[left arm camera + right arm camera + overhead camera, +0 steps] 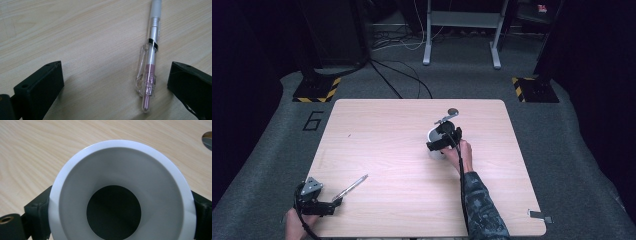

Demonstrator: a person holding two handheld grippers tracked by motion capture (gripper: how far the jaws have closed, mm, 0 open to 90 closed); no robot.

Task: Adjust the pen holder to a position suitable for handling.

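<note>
Nearest the person, at the front left corner of the table [412, 200], the left claw [334, 201] sits low with its jaws spread wide, and the pen [149, 67] lies flat on the wood between them, closer to the right jaw and with its pink tip pointing back toward the hand. To pick it up well, I would first slide the claw sideways so the pen sits midway in the gap, keep the jaws square across the barrel near the clear clip, then press them together slowly so the round barrel does not roll or skid out. Farther off, past the middle of the table, the right claw [443, 134] is pinching a white cup [122, 192] by its sides, mouth facing the camera; it should hold it steady and fairly level. Beyond the cup lies a small metal tool [447, 116].
</note>
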